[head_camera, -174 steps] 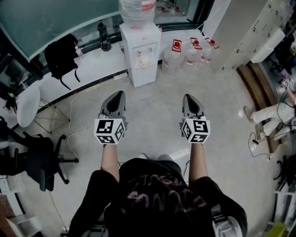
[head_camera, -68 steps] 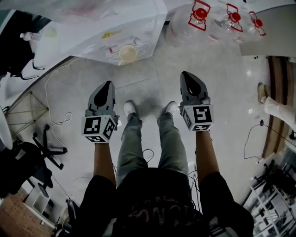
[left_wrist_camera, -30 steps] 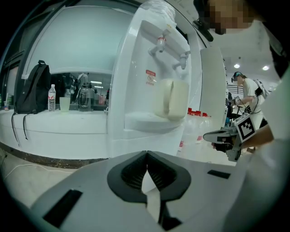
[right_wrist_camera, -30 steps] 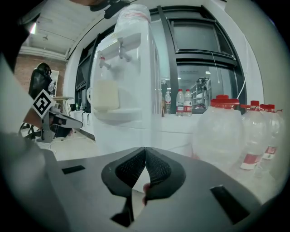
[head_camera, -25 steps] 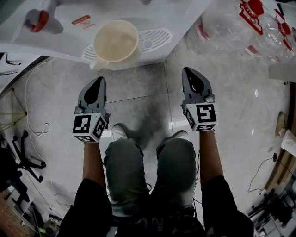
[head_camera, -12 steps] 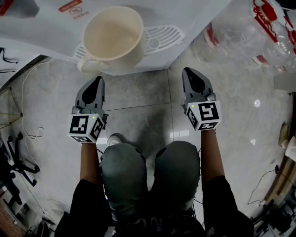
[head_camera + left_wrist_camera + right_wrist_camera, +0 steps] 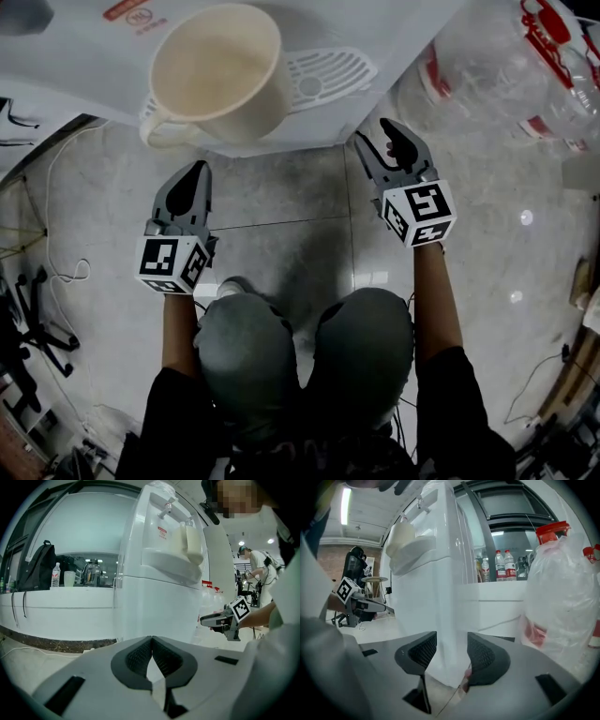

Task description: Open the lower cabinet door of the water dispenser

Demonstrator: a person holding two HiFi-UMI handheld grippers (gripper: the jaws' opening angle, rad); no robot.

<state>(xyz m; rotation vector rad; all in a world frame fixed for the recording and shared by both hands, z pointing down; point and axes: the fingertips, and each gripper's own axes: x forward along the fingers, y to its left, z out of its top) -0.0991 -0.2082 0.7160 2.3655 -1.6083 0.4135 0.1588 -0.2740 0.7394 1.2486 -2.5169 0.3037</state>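
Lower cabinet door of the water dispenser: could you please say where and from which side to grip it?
Probably its vertical right edge, from the front right: the white plastic water dispenser shows no handle on its flat lower cabinet door. The right claw, its jaws just opening and pinching nothing, frames that edge; which side hinges I cannot tell.

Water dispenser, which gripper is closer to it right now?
Right. The right gripper, jaws just opened with nothing in them, is up at the water dispenser's front corner. The left gripper, shut, sits farther back from its front.
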